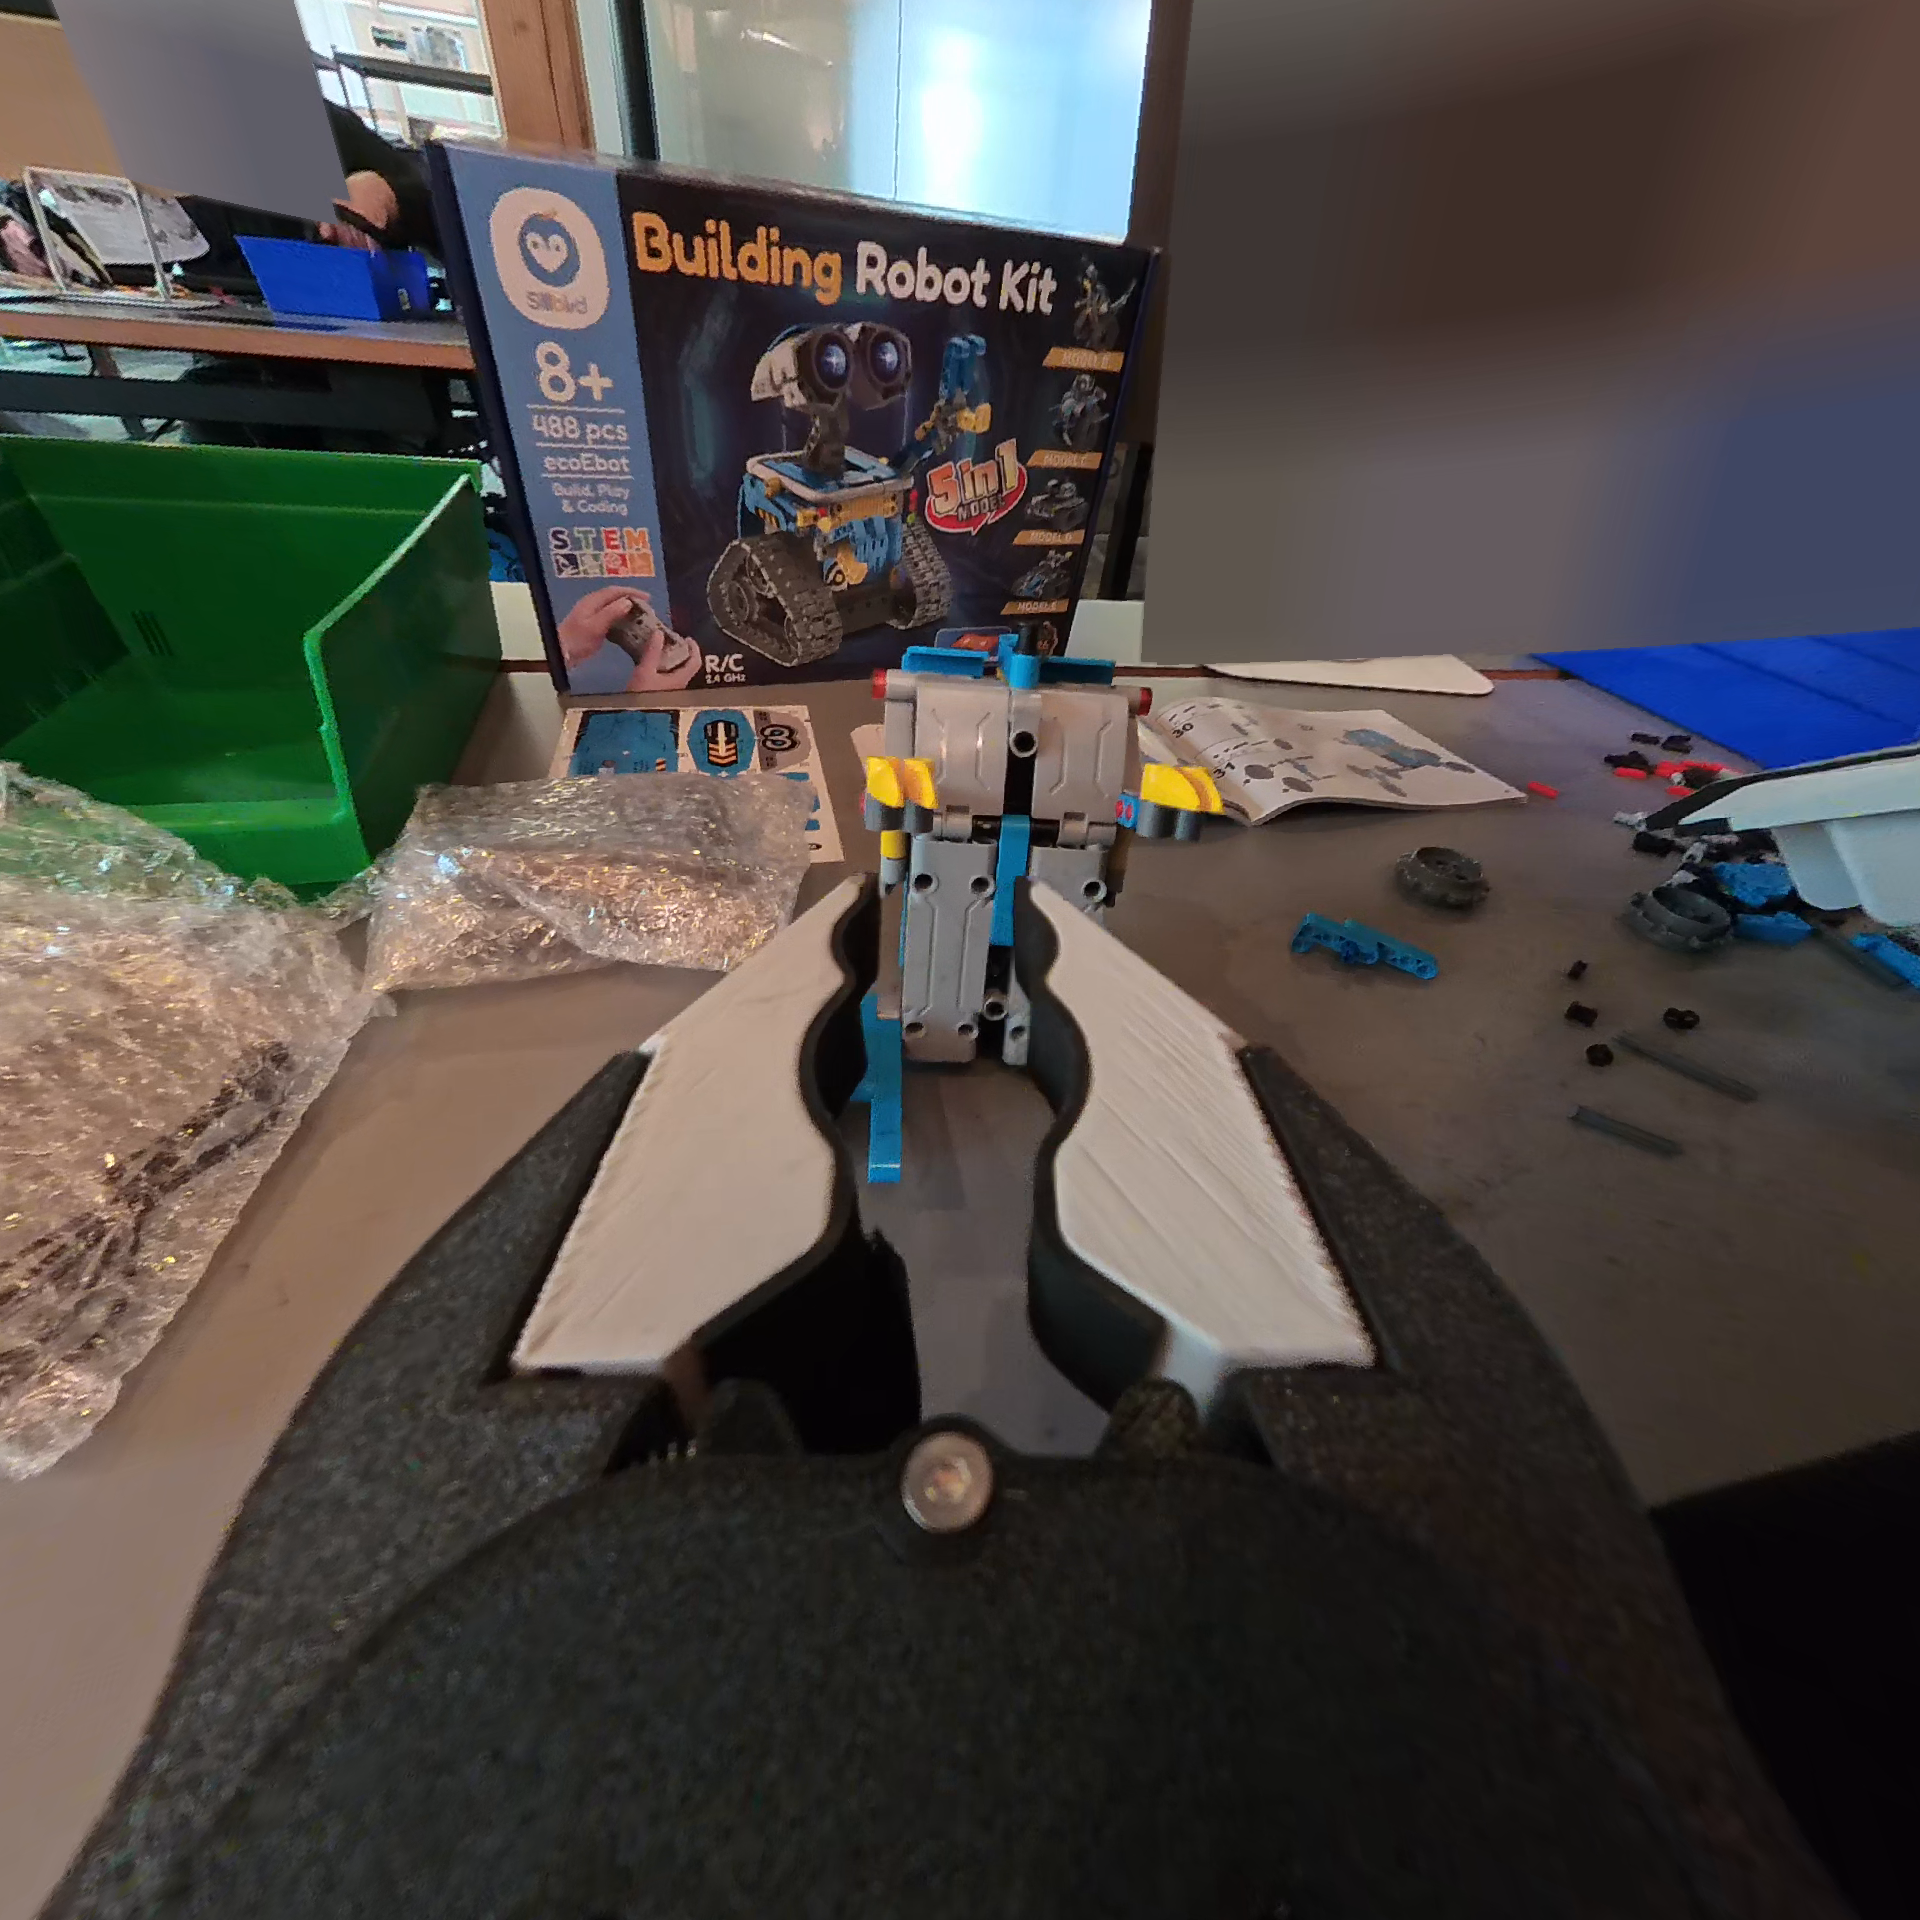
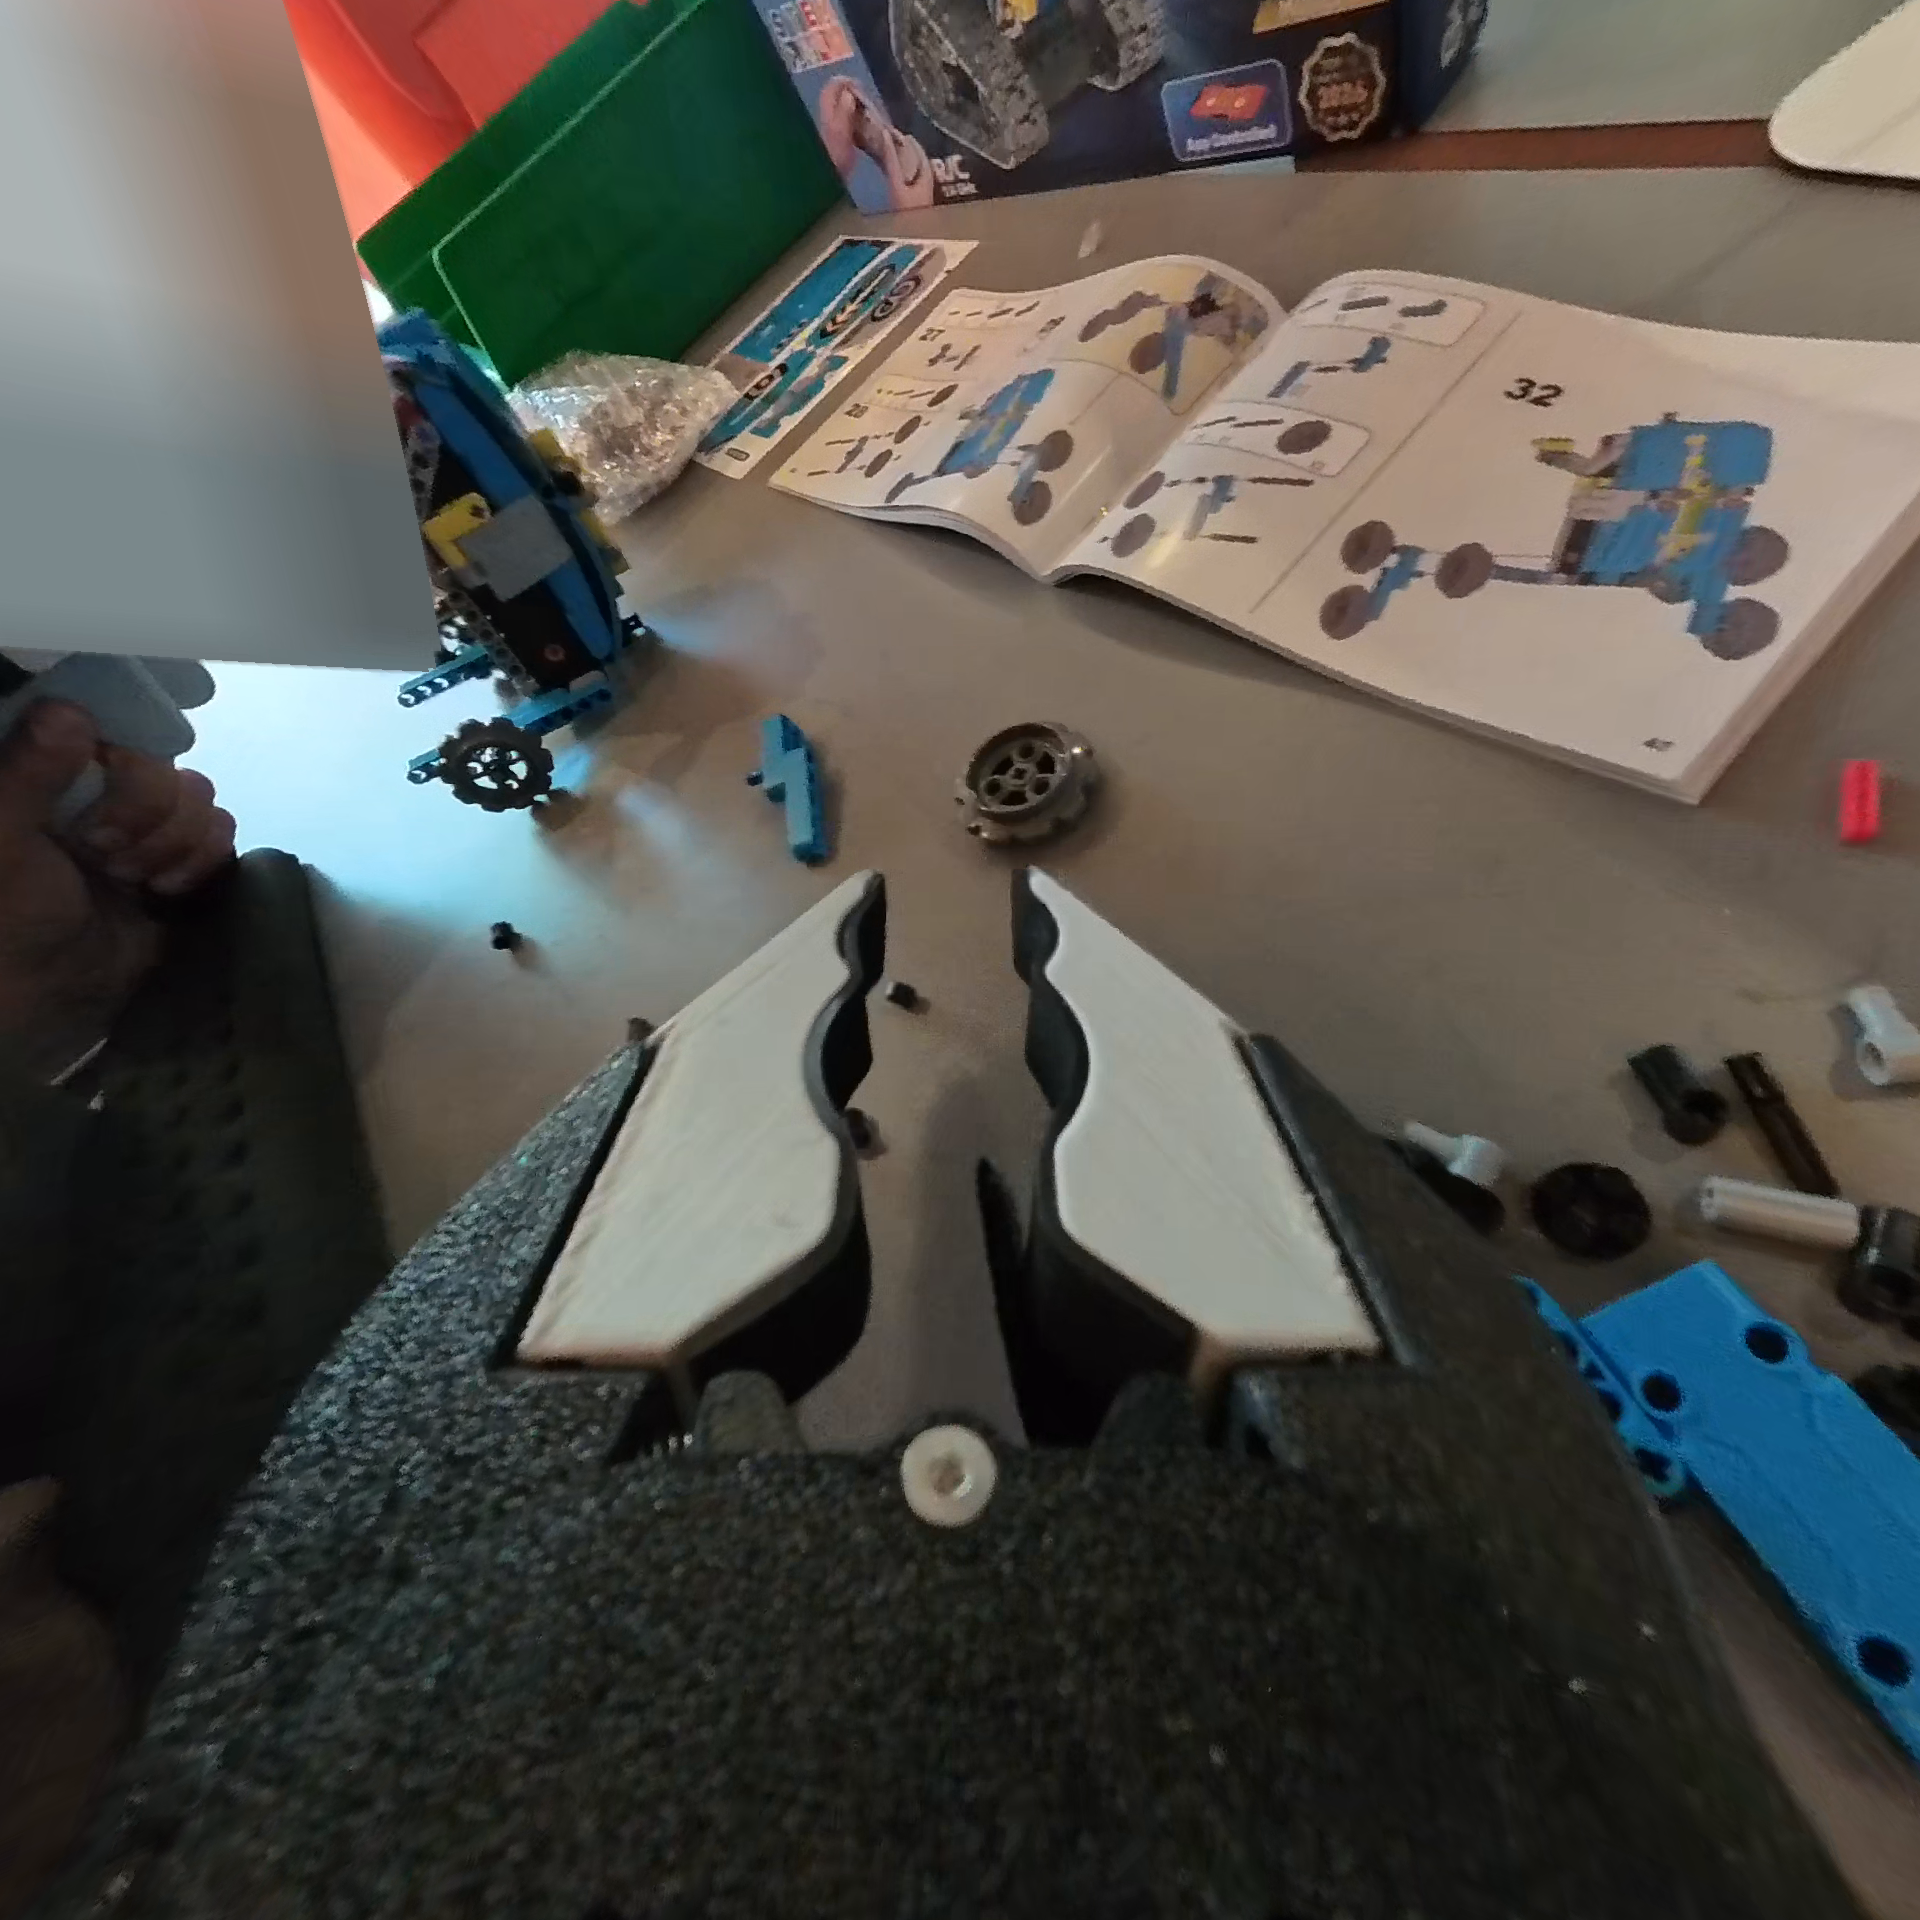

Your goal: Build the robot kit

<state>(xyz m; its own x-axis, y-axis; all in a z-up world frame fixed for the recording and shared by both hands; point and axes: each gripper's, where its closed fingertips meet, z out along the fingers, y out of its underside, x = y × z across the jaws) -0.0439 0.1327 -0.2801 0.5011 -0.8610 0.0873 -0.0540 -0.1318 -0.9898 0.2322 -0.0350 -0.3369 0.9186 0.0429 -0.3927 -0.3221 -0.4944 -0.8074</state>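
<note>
My left gripper [image 1: 945, 894] is shut on the lower body of a grey, blue and yellow brick model [image 1: 997, 790], which stands upright on the grey table [image 1: 1351, 1195]. The model also shows at the left of the right wrist view [image 2: 520, 540], with a black toothed wheel [image 2: 488, 766] on a blue beam at its foot. My right gripper [image 2: 951, 883] is open and empty, low over the table. A loose grey wheel [image 2: 1023, 781] lies just beyond its tips and a blue beam [image 2: 795, 784] to the left. A small black pin [image 2: 904, 994] lies between its fingers.
The kit box [image 1: 810, 416] stands behind the model, and an open instruction booklet [image 2: 1351, 499] lies to the right. A green bin [image 1: 208, 644] and bubble-wrap bags [image 1: 582, 883] are on the left. Small loose parts and a blue perforated plate [image 2: 1766, 1455] are on the right. The grippers' ends are close to 35 cm from one another. From the right gripper's tips to the loose grey wheel [image 2: 1023, 781] is close to 7 cm. My left wrist view [image 1: 1458, 867] looks at it from another angle.
</note>
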